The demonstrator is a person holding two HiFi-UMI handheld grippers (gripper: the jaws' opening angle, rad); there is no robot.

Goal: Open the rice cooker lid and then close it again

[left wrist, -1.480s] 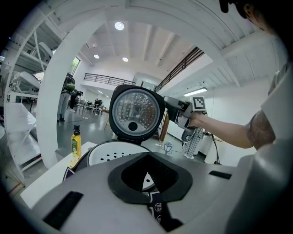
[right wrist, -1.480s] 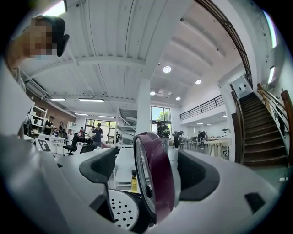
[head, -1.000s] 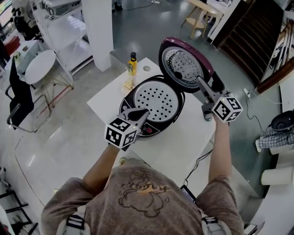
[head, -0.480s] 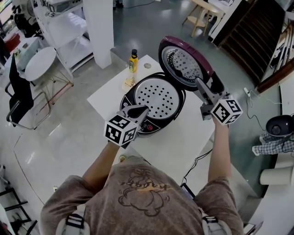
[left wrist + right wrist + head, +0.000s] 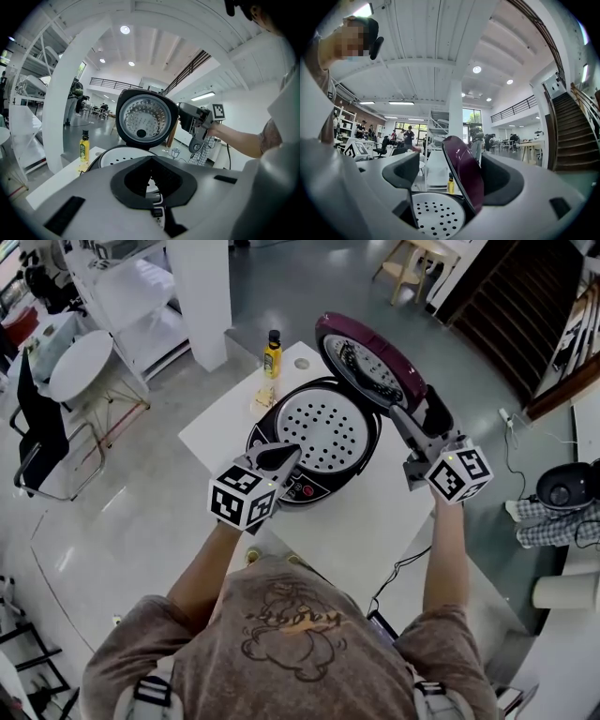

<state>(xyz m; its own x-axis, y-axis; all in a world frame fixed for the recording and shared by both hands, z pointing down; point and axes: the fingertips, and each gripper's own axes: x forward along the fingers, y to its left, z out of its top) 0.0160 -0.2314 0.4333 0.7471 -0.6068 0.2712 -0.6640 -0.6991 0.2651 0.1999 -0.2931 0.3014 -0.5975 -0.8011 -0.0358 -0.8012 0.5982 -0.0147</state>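
Nearest, the left gripper (image 5: 281,456) is held with jaws closed on nothing, just over the front panel of the rice cooker (image 5: 305,491). The cooker is set mid-way on the white table (image 5: 375,521), with bare top left to its right. The lid (image 5: 370,357) is stood open and tilted. Its rim is caught between the parted jaws of the right gripper (image 5: 452,180), though contact cannot quite be judged. A yellow bottle (image 5: 273,354) is placed by the far edge.

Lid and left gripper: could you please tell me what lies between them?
The perforated tray lies between the raised lid and the left gripper. This shows best in the head view.
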